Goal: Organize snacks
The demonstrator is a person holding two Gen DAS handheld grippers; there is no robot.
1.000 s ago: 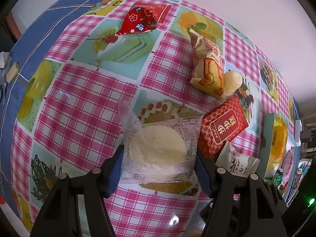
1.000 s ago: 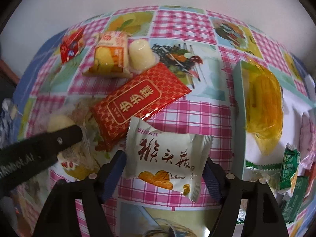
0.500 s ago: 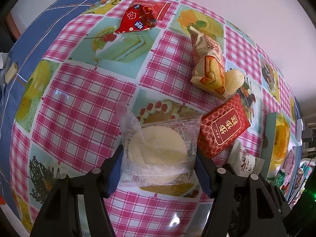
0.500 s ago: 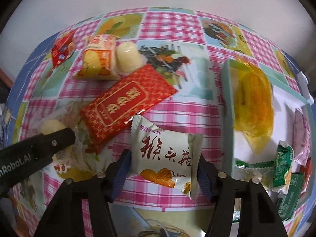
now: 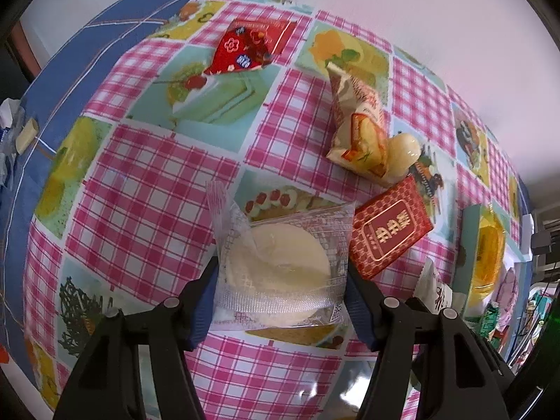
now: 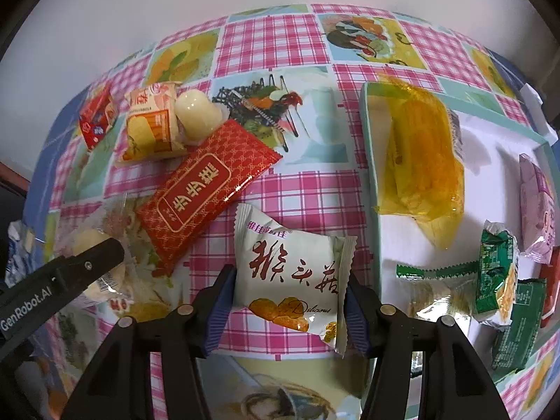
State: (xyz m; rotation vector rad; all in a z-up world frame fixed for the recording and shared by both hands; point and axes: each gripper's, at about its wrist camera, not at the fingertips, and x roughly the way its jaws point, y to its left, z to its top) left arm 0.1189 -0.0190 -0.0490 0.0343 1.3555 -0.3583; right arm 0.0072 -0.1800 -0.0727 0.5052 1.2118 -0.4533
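Red packet (image 6: pixel 206 189) beside white pouch (image 6: pixel 290 280), tray (image 6: pixel 371 161) near

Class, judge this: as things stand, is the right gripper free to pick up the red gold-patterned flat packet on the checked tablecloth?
Probably not: the right gripper is closing on a white snack pouch already pinched between its pads. The red packet itself lies uncovered.

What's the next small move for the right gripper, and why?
Probably carry the white packet rightward over the tray rim. The right gripper has its jaws closing with the packet between them, pads at both edges, and the tray beside it already holds snacks.
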